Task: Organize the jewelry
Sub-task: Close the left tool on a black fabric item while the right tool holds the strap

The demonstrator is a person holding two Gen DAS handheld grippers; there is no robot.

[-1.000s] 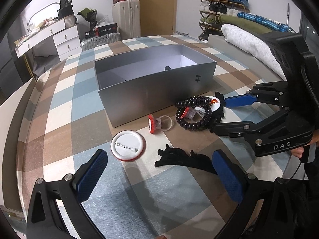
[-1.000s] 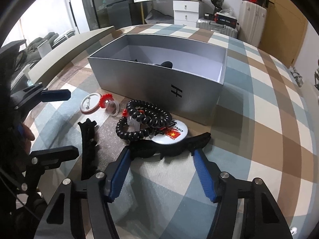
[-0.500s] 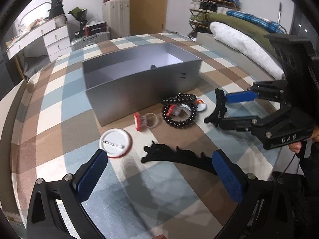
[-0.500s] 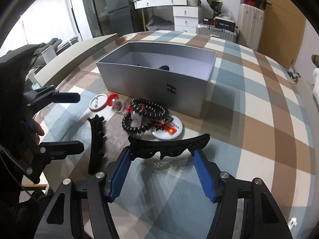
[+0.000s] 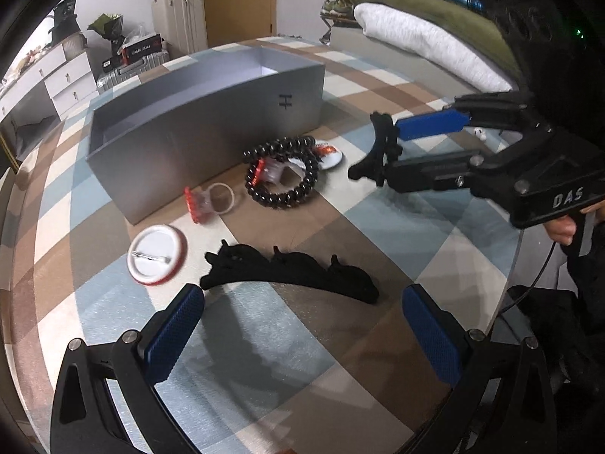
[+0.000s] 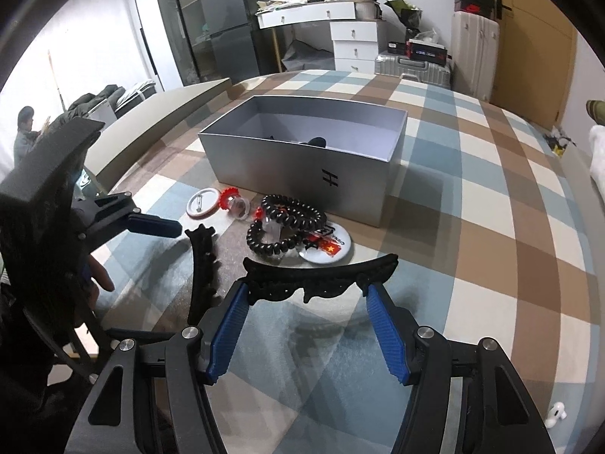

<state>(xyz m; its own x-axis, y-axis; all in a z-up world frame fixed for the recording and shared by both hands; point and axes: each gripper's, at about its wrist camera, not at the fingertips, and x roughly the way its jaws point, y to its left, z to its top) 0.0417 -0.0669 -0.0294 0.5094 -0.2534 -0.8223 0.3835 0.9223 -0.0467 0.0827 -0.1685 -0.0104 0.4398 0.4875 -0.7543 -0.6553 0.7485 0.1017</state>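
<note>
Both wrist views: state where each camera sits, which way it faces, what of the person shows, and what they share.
Left wrist: rides the open left hand-held gripper, facing a black hair clip on the checked cloth and the grey box; the right hand-held gripper enters from the right.
Right wrist: rides the right hand-held gripper, shut on another black hair clip, facing the box; the left hand-held gripper and fingers show at left.
Shared: box, bead bracelet, pin badge.

Printed in white on the right gripper [image 5: 382,159] body: "DAS". Stamped in black on the silver box [image 6: 302,174] front wall: an "H"-like mark. Lettering on the flag badge [image 6: 327,244] too small to read.
</note>
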